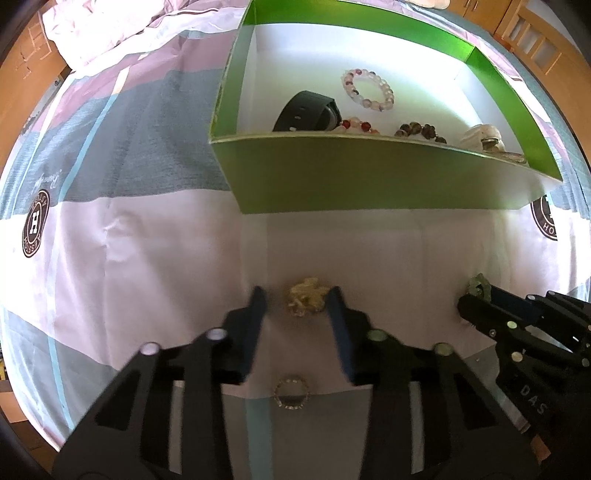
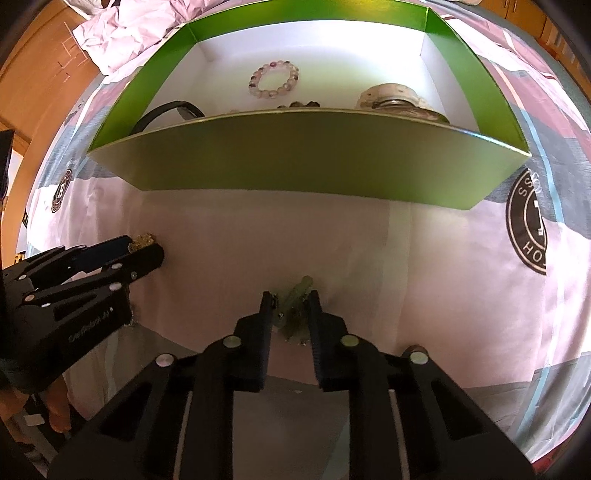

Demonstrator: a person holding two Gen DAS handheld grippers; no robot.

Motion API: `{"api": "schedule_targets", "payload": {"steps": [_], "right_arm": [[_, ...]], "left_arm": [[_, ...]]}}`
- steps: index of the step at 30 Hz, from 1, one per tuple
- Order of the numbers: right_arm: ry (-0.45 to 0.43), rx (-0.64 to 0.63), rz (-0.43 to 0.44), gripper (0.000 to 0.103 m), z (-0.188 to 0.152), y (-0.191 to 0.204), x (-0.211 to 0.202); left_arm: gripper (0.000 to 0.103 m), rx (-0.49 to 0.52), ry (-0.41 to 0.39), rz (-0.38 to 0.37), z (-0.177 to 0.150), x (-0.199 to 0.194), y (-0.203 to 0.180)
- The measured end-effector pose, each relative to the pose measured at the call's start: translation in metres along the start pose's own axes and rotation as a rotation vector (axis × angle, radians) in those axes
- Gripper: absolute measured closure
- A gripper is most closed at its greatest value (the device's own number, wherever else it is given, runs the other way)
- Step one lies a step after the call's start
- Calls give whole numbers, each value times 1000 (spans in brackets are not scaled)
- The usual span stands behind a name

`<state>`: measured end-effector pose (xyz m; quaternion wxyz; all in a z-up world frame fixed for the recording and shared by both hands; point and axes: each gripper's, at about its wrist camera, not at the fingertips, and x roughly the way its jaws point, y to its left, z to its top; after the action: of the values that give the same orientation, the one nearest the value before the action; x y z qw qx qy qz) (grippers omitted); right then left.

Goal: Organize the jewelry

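A green box [image 1: 332, 173] with a white inside stands on the bed and holds a pale bead bracelet [image 1: 367, 88], a black watch [image 1: 306, 112], more bead strings and a white piece. My left gripper [image 1: 297, 301] is open around a yellow-gold jewelry piece [image 1: 306, 301] lying on the sheet. A small beaded ring [image 1: 291, 393] lies below it. My right gripper [image 2: 290, 306] has its jaws closed in on a pale green jewelry piece [image 2: 295, 310]. The box also shows in the right wrist view [image 2: 295, 162].
The bed sheet [image 1: 147, 258] is pink, grey and white with round logo prints [image 1: 35, 223]. A crumpled duvet [image 1: 122, 29] lies at the back left. Wooden furniture [image 2: 33, 74] borders the bed.
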<state>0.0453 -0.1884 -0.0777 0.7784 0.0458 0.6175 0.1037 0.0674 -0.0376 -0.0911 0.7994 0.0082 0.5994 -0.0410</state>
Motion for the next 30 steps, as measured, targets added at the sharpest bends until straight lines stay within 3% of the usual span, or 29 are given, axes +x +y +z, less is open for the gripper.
{"api": "schedule_targets", "payload": {"steps": [4, 24, 30], "right_arm": [[-4, -10, 8, 91, 1, 2, -1], [-109, 52, 36, 91, 7, -18, -43], [-65, 36, -10, 91, 5, -17, -30]], "left_arm": [[82, -4, -4, -30, 3, -5, 4], [82, 8, -27, -26, 2, -25, 6], [82, 17, -20, -22, 1, -20, 2]]}}
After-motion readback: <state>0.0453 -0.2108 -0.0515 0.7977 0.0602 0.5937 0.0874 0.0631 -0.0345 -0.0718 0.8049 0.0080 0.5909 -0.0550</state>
